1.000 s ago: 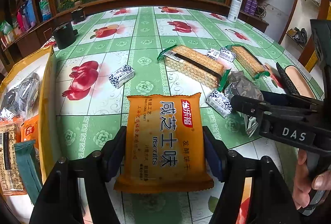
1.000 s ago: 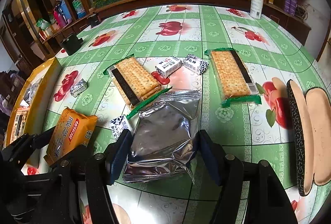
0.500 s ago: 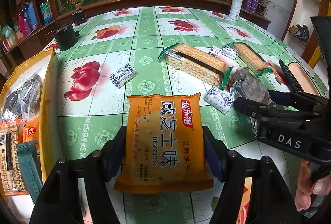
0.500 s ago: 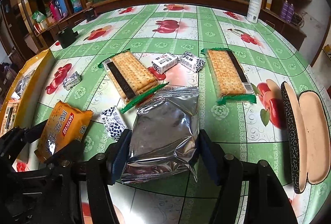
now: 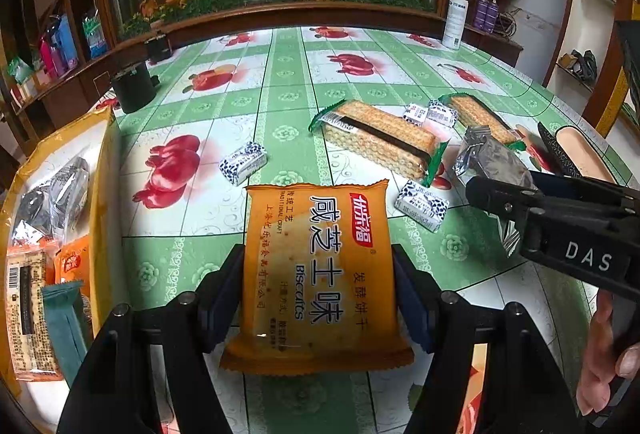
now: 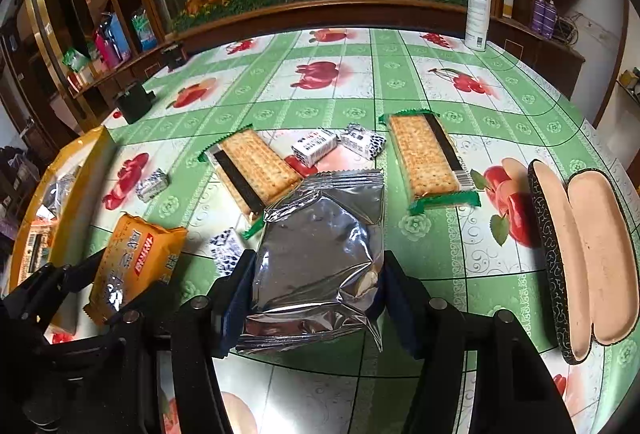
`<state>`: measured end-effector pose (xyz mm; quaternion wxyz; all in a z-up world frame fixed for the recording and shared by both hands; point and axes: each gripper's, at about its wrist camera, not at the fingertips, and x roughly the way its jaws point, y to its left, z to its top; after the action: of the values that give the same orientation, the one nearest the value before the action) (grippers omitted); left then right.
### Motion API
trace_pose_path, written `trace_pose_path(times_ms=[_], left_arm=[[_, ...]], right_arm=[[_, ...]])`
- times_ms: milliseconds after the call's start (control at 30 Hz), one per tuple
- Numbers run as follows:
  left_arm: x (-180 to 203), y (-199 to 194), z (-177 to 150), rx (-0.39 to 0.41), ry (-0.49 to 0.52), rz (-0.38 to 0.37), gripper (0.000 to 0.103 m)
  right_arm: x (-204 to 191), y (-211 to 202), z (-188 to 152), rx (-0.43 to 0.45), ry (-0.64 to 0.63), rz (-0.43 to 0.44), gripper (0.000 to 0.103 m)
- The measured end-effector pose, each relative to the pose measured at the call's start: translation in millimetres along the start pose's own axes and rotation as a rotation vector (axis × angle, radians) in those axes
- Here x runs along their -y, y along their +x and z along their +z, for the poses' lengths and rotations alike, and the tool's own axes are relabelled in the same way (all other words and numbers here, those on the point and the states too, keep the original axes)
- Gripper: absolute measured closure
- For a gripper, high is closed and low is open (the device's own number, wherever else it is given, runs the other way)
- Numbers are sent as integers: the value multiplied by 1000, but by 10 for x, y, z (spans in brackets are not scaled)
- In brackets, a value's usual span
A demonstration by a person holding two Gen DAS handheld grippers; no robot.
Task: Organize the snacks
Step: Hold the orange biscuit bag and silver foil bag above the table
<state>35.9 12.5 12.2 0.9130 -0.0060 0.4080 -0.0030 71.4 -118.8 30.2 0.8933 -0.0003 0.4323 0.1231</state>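
Observation:
An orange biscuit packet [image 5: 320, 266] is clamped by its sides between the blue pads of my left gripper [image 5: 318, 274], held just above the green tablecloth. In the right wrist view, the same orange packet [image 6: 132, 266] shows at the lower left. My right gripper [image 6: 316, 286] is shut on a crumpled silver foil packet [image 6: 320, 254], which is tilted up off the table. From the left wrist view, the silver packet [image 5: 492, 161] and the right gripper [image 5: 520, 201] appear at the right. A yellow box [image 5: 102, 193] holding several snacks stands at the left.
Two green-edged cracker packs [image 6: 252, 173] [image 6: 424, 157] lie mid-table, with small black-and-white wrapped sweets [image 6: 316, 147] [image 5: 420, 203] [image 5: 242, 161] around them. An open glasses case [image 6: 592, 258] lies at the right. A black cup [image 5: 132, 89] and a white bottle [image 6: 478, 13] stand at the back.
The right gripper's jaws closed slightly on the silver packet and raised it off the table, so it now overlaps the cracker pack behind. The left gripper and orange packet stayed still.

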Motion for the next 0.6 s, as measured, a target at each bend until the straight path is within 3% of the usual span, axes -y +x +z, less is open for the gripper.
trace_pose_path(times_ms=[600], left_arm=[[3, -64, 13, 35, 8, 19, 35]], right_arm=[[-136, -91, -6, 49, -46, 7, 38]])
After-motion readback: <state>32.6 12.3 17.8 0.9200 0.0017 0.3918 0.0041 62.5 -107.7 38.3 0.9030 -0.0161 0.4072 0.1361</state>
